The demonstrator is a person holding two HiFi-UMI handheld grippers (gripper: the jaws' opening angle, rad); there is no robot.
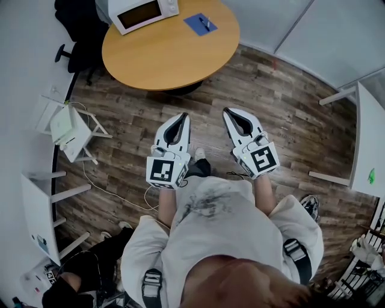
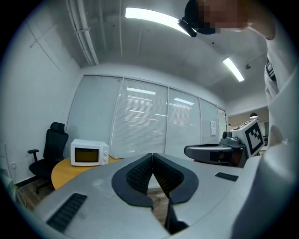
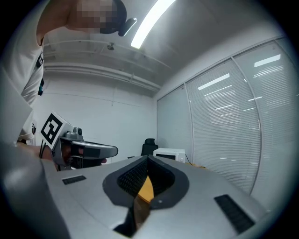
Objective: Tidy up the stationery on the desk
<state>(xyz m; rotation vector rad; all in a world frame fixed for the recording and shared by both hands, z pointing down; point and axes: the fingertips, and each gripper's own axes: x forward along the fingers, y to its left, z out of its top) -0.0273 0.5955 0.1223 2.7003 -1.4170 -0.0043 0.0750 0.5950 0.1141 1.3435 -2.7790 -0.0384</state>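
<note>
Left gripper, right gripper side by side above wood floor, short of round tabletop. Left fingers pressed together, nothing between; right fingers same. Pen lies on blue sheet at tabletop far side, near microwave, well apart from both grippers.

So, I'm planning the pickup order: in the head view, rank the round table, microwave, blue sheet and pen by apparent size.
1. round wooden table
2. white microwave, partly cut off by the frame's top edge
3. blue sheet
4. pen, lying on the sheet
</note>
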